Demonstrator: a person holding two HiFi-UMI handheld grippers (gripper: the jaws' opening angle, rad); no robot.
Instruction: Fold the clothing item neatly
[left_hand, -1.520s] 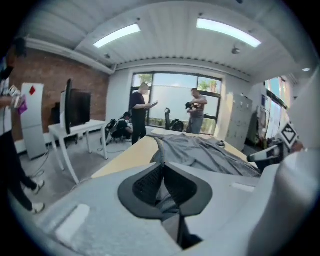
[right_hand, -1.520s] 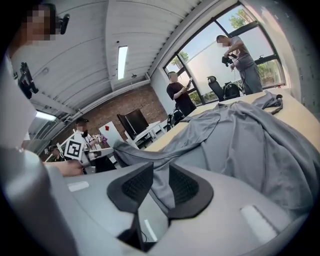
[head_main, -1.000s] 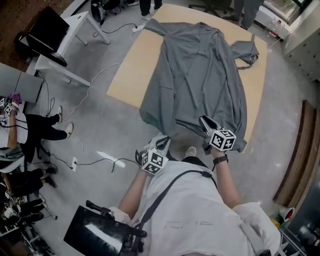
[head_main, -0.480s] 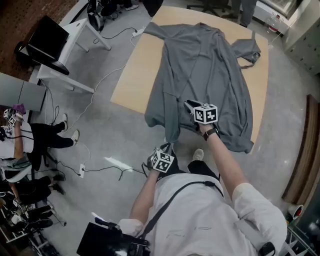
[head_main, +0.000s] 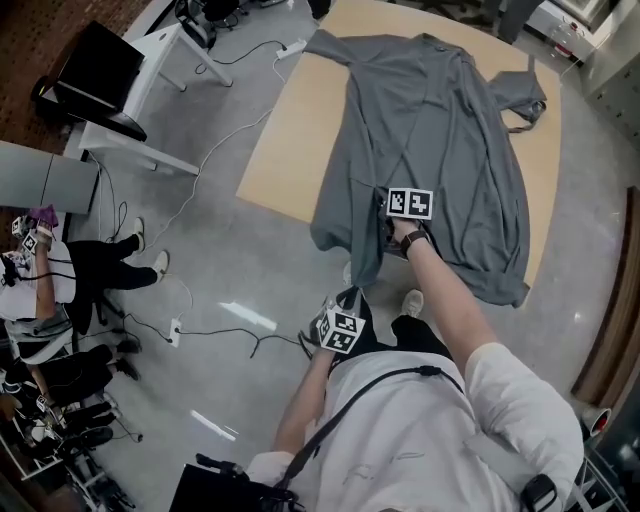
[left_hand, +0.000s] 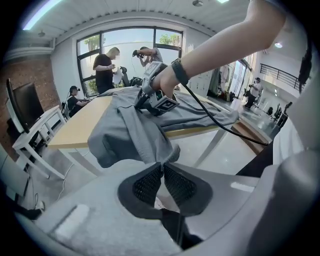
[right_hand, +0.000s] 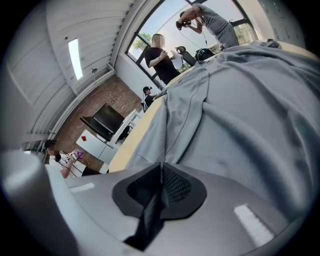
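A grey long-sleeved garment (head_main: 440, 130) lies spread on the tan table (head_main: 285, 130), its near hem hanging over the front edge. My left gripper (head_main: 353, 293) is below that edge, shut on the hanging hem corner (left_hand: 162, 161), which bunches between its pads. My right gripper (head_main: 388, 205) rests on the garment's near left part, a forearm's length above the left one. Its jaws are closing down to a pinch, and a ridge of cloth (right_hand: 172, 125) rises from their tip (right_hand: 160, 165). In the left gripper view, the right gripper (left_hand: 145, 100) sits on top of the cloth.
A white desk with a black monitor (head_main: 105, 75) stands at the upper left, with cables (head_main: 200, 325) across the floor. A seated person (head_main: 60, 275) is at the left. Two people (left_hand: 107, 67) stand beyond the table's far end. A wooden panel (head_main: 610, 300) lies at the right.
My right gripper has left the near right hem and moved left and farther in, onto the garment's near left part. The left gripper has stayed on the hem corner.
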